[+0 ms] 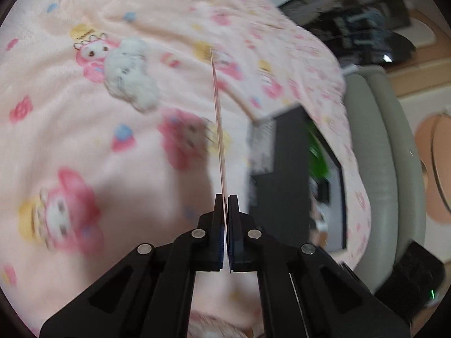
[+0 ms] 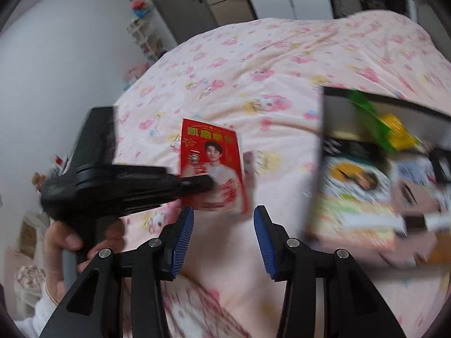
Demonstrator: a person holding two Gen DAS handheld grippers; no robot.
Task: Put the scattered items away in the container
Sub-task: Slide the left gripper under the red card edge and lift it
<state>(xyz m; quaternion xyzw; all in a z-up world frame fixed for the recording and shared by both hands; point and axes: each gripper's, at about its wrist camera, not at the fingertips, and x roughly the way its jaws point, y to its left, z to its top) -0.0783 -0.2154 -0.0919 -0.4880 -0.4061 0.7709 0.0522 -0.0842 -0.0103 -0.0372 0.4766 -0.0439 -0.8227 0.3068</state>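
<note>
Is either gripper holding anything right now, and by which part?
The left gripper pinches the red card by its lower edge. The right gripper is open and holds nothing.

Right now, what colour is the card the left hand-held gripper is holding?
Red card, with a printed portrait; clearest in the right wrist view.

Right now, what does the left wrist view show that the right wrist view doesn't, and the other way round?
Only the left wrist view: the white plush toy lying on the blanket, and the card edge-on.

Only the right wrist view: the card's red printed face, the right gripper open and empty, and the hand holding the left gripper.

Both: the left gripper shut on the red card, the pink blanket, and the black container holding packets.
</note>
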